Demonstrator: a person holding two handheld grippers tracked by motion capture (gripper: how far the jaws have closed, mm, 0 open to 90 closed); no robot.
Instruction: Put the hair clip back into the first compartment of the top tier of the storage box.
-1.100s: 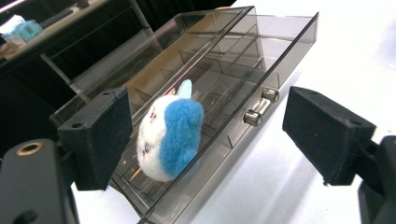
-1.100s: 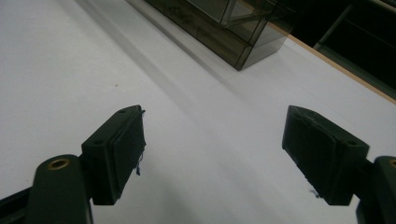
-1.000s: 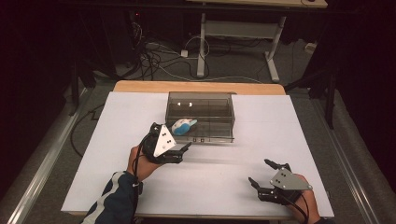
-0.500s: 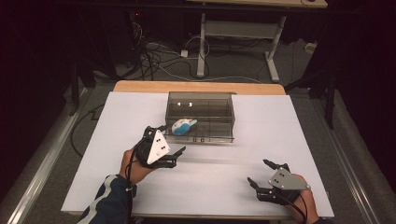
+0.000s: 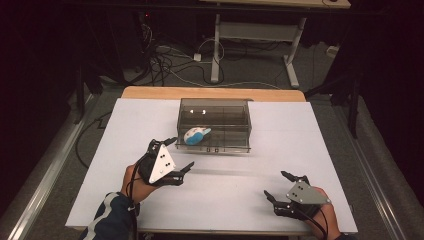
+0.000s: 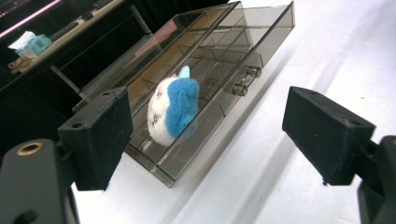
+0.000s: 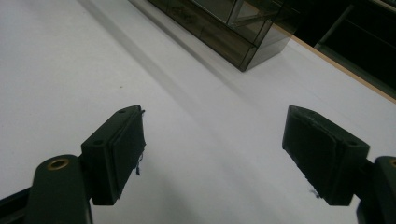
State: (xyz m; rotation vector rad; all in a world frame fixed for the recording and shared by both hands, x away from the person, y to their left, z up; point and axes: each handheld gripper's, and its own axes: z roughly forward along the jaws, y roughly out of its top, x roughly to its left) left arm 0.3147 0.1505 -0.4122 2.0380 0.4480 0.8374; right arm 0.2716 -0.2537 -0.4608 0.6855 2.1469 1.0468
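A smoked clear plastic box (image 5: pixel 235 146) with small compartments stands on the white table at mid-back. A blue and white plush toy (image 5: pixel 196 135) lies in its front left part. My left gripper (image 5: pixel 181 153) hovers open just in front of the box's left corner, nothing between its fingers. In the left gripper view the toy (image 6: pixel 173 109) sits inside the box (image 6: pixel 275 28), beyond the wide-apart jaws (image 6: pixel 212 128). My right gripper (image 5: pixel 275 183) stands open near the table's front right, empty. The right gripper view shows its spread jaws (image 7: pixel 212 156) over bare table, the box corner (image 7: pixel 224 32) farther off.
The white table top (image 5: pixel 225 200) spreads between the two grippers and around the box. A wooden edge (image 5: pixel 150 92) runs behind it. Beyond lie cables on the floor (image 5: pixel 170 65) and a desk frame (image 5: pixel 250 35).
My left gripper has drawn back from the box toward the person and a little left, still open. The right gripper has barely moved.
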